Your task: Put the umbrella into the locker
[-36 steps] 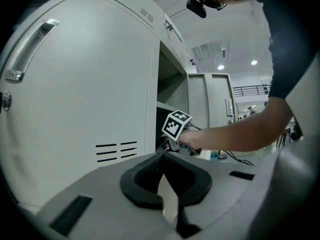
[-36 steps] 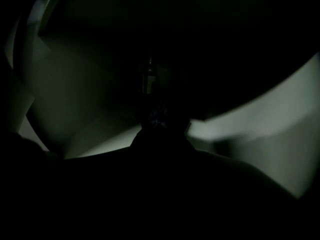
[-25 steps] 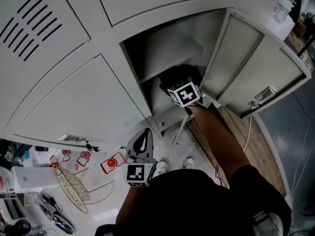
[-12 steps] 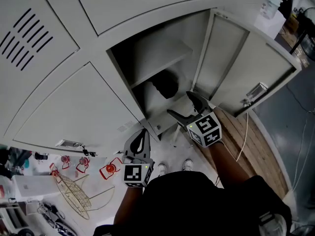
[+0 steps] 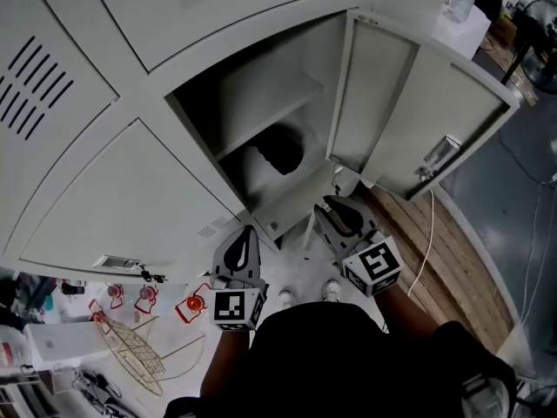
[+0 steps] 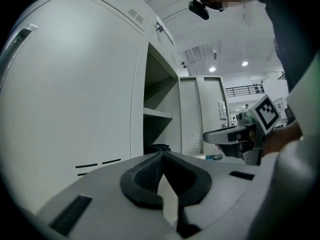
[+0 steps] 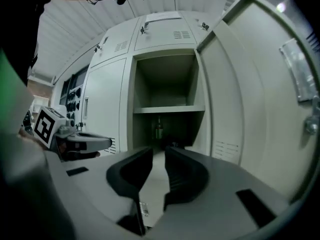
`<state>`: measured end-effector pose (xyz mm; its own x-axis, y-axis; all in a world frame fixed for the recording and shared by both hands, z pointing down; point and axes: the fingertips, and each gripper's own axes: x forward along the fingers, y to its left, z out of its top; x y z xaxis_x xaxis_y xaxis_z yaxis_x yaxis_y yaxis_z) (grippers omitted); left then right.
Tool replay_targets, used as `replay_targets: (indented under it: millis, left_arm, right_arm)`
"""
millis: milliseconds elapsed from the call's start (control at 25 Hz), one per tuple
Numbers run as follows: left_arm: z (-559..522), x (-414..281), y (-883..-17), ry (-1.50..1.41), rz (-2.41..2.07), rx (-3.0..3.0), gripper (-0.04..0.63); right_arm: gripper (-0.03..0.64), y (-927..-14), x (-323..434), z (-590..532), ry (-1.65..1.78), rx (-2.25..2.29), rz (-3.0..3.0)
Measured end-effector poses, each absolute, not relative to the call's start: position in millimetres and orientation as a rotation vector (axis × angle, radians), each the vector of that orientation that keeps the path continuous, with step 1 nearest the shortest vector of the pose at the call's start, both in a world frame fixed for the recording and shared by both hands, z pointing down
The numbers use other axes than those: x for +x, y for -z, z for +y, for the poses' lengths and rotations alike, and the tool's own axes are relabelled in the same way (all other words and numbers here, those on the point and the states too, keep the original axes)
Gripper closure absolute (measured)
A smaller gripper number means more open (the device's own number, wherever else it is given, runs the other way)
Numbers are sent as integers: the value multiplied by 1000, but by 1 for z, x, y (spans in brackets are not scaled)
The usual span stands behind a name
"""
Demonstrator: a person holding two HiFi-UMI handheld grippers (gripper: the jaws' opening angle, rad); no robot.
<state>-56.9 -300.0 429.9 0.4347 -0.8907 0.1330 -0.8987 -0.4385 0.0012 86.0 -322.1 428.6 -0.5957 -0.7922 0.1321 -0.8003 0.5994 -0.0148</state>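
umbrella (image 5: 280, 151) is in, folks: a dark bundle lying in the lower compartment of the open locker (image 5: 344, 103), tucked under the shelf (image 5: 261, 111) and towards the back. the locker door (image 5: 409, 111) stands swung wide to the right.

right gripper (image 5: 334, 205) hangs just outside the locker mouth, near the bottom edge of the opening, apart from the umbrella. its jaws have just been closing, and in the right gripper view they stand with only a narrow slit between the dark pads (image 7: 182, 171), nothing caught in that gap.

left gripper (image 5: 246, 233) sits low in front of the closed neighbouring door (image 5: 130, 198), well clear of the umbrella. in the left gripper view its tongs are pressed together, tips meeting in a point, empty. from there the umbrella shows as a dark lump low inside the opening, beyond the tips.
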Motion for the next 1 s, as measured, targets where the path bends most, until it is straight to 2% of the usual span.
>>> replay_targets:
  millis: [80, 160, 1000]
  left_arm:
    - [-300, -56, -428, -174, -1619, 2605, 597]
    - [-298, -56, -428, -172, -1615, 2605, 597]
    - [-291, -38, -428, -148, -1573, 2652, 597]
  right_arm:
    - [584, -429, 86, -319, -63, 1381, -2693]
    - [617, -429, 84, -315, -51, 1401, -2684]
    - [618, -411, 90, -310, 12, 1520, -2634]
